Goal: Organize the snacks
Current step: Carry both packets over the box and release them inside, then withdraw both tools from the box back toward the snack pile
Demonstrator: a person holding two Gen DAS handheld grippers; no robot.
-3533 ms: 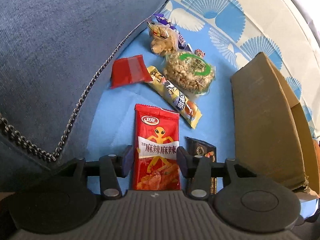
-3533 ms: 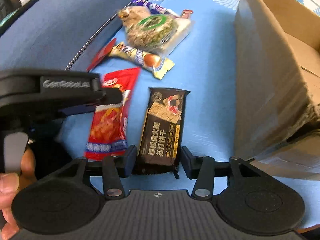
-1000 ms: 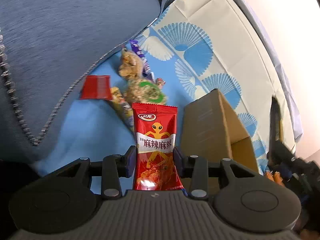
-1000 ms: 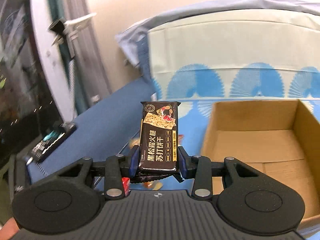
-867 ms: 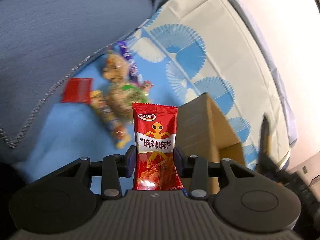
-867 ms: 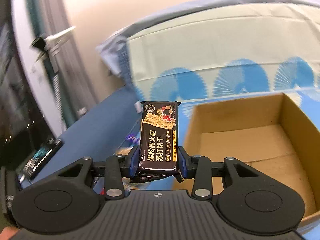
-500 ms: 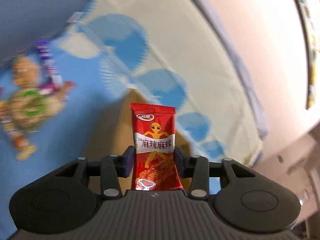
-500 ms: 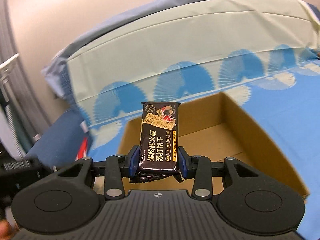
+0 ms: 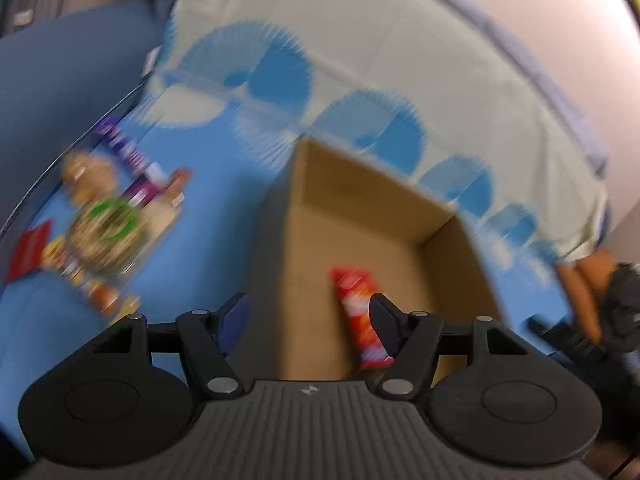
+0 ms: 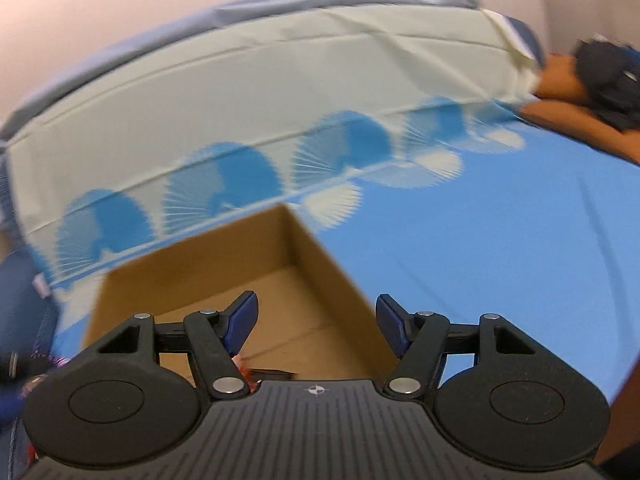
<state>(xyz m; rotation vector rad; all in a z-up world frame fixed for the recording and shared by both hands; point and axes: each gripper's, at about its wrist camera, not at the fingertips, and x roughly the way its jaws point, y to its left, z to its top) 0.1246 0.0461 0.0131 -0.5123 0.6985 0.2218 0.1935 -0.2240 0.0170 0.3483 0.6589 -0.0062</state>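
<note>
Landmark taken as the box, brown cardboard, open at the top, set on the blue sheet.

Left of the box, well apart from it, a blurred pile of snacks is seen on the sheet: a red sachet, a clear bag with a green label, a purple wrapper and a yellow-ended bar can be made out. None of these has been moved into the box; this is the work judged to remain.

Inside the box, the red packet is seen lying free, tilted, toward its near end. It is touched by neither pad. The left gripper is held above the near wall of the box; its jaws have just been opening and stand apart, with nothing pressed between them.

In the right wrist view, the right gripper is likewise held over the box. Its jaws have just been opening and are seen apart and empty. A dark strip with a scrap of red beside it is glimpsed on the box floor just under the gripper body; it is judged to be the cracker bar, though too little shows for certainty.

Progress judged: two items deposited, the pile outstanding.
</note>
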